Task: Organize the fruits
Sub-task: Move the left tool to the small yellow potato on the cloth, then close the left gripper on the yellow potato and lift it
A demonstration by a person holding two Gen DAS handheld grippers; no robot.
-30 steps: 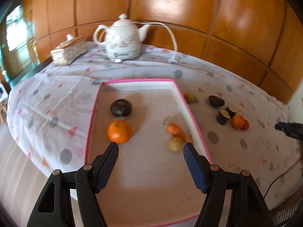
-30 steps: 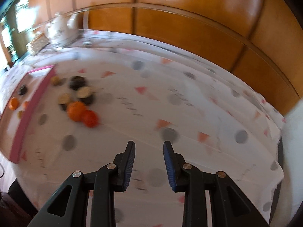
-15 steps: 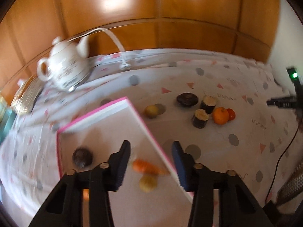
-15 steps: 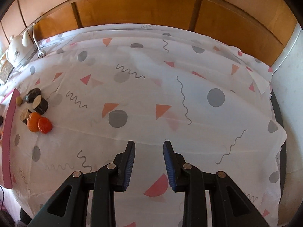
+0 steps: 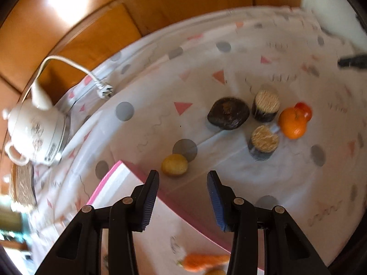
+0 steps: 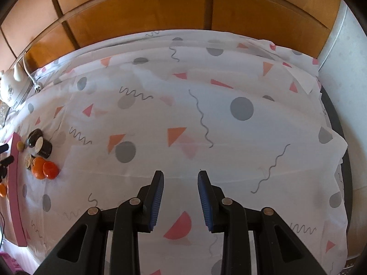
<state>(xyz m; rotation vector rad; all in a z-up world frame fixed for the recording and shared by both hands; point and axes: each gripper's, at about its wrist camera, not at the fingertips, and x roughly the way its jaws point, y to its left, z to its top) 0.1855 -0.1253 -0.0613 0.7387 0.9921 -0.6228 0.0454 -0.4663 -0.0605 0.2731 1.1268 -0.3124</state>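
In the left wrist view my left gripper (image 5: 182, 174) hovers over the far corner of the pink-rimmed tray (image 5: 174, 197), its jaws narrowly apart with nothing between them. A small yellow fruit (image 5: 174, 164) lies on the cloth just beyond the left fingertip. Farther out sit a dark round fruit (image 5: 228, 113), two dark cut pieces with pale tops (image 5: 266, 108) (image 5: 263, 142), an orange (image 5: 292, 122) and a small red fruit (image 5: 304, 110). A carrot (image 5: 204, 261) lies in the tray. My right gripper (image 6: 181, 174) hangs open over bare cloth, far right of the orange (image 6: 39, 167).
A white kettle (image 5: 34, 128) with its cord and plug (image 5: 104, 90) stands at the back left by the wood-panelled wall. The patterned tablecloth (image 6: 240, 107) covers the whole table; its right edge drops off beside a pale wall. The tray rim (image 6: 16, 194) shows at the far left.
My left gripper narrowed its jaws, rolled, and swung from above the tray's middle to its far right corner near the loose fruits. The right gripper shifted right and rolled, then settled.
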